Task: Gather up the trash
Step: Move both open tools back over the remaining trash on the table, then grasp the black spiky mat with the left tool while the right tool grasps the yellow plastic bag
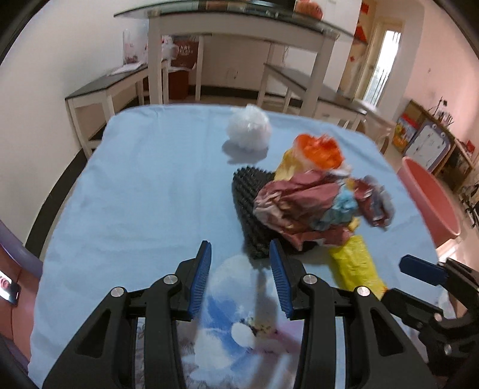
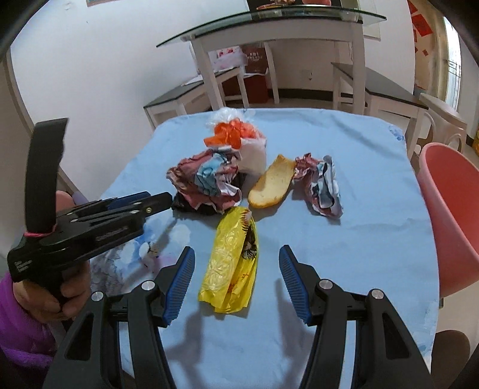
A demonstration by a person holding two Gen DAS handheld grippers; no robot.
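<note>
Trash pile on light-blue tablecloth (image 2: pixel 344 239), both grippers above the near edge, nothing held. Right gripper (image 2: pixel 236 284) spread wide, jaws either side of yellow foil wrapper (image 2: pixel 230 266), not touching it; the wrapper lies flat, pointing away from the camera. Left gripper (image 1: pixel 239 284) also spread, empty, over a printed patch of the cloth, just short of black bumpy foam piece (image 1: pixel 251 206).

Middle of table: crumpled maroon paper wad (image 2: pixel 203 182) on top of the foam, orange plastic bag (image 2: pixel 230 134) with white plastic behind it. Bread slice (image 2: pixel 272 182) just right of the wad, second crumpled paper wad (image 2: pixel 320 182) touching the bread's far end. White crumpled plastic ball (image 1: pixel 248 128) apart from the pile, toward the far edge in left wrist view.

Pink plastic bin (image 2: pixel 449 221) beside the table's right edge. Glass-top table (image 2: pixel 269 24) and benches in the background.
</note>
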